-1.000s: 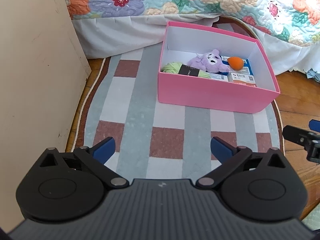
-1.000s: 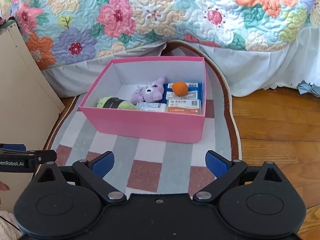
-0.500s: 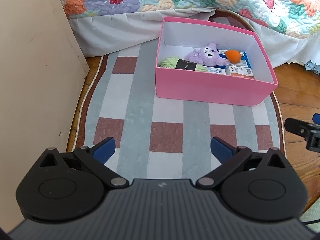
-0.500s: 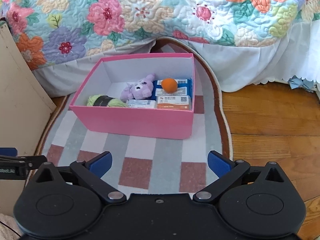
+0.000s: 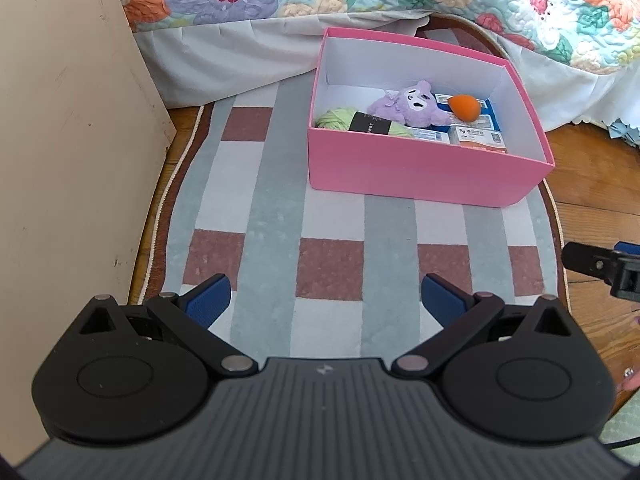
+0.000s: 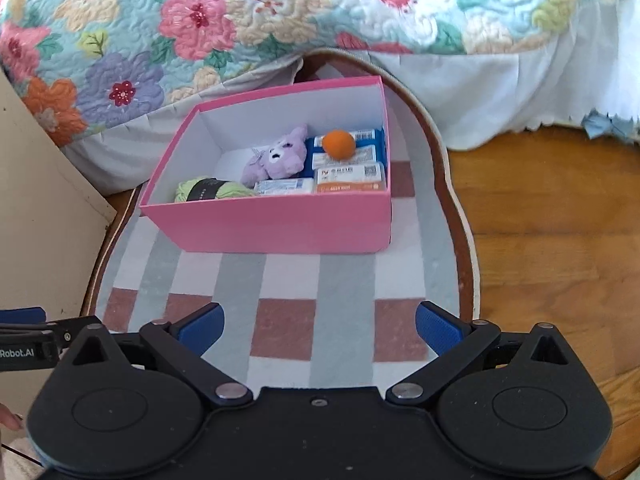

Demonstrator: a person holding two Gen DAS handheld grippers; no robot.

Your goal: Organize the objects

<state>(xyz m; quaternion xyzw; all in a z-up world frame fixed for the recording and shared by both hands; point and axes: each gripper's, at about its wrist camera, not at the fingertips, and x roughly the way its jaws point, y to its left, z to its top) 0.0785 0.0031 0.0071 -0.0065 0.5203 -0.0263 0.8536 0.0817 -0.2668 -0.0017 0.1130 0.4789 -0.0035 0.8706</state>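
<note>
Your pink box (image 5: 420,178) sits on the rug (image 5: 332,220) by the bed (image 6: 280,12), holding yarn (image 6: 208,190), plush (image 6: 276,158) and ball (image 6: 338,144). Both grippers, left gripper (image 5: 324,300) and right gripper (image 6: 318,324), hang spread and empty short of the box; approach it level.

Ahead of jaws: 1 pink box (image 6: 280,224) w/ 1 yarn skein (image 6: 210,190), 1 plush (image 6: 276,156), 1 orange ball (image 6: 339,144), approx. 3 packets (image 6: 352,178).
</note>
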